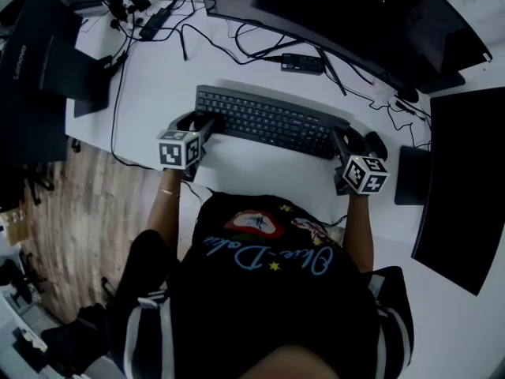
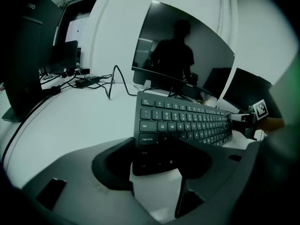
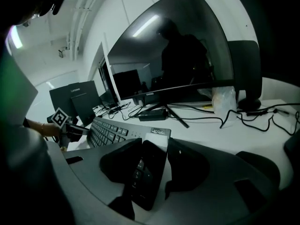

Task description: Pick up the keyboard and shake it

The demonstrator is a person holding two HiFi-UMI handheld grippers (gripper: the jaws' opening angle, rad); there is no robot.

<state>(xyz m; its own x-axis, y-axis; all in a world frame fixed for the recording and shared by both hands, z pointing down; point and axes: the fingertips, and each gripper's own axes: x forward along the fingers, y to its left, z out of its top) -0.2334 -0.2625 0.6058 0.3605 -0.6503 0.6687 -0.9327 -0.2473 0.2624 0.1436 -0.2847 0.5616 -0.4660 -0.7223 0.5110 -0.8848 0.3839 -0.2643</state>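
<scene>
- The left gripper (image 2: 159,146) has its jaws closed on the left end of the keyboard (image 1: 268,121), at the caps-lock corner. One jaw lies over the keys and the other along the outer edge.
- The right gripper (image 3: 153,146) pinches the opposite end by the number pad. The slab sits skewed between the jaws, and a thin sliver of light shows lower down beside the far jaw.
- A grip at each end suits a long, flat thing. It likely stops the keyboard from swinging or twisting during the shake.
- The keyboard spans from one gripper to the other, straight in front of the person and over the white worktop (image 1: 150,93). No view shows whether it has cleared the surface.
- Behind it, loose cables (image 1: 213,38) and a black adapter (image 1: 302,62) lie near, under the curved monitor (image 1: 339,14), so there is little room that way.
- A dark panel (image 1: 465,180) stands close on the right.
- On the left, the worktop ends and the wooden floor (image 1: 87,204) begins.
- Straight up and slightly toward the person looks the freest path.
</scene>
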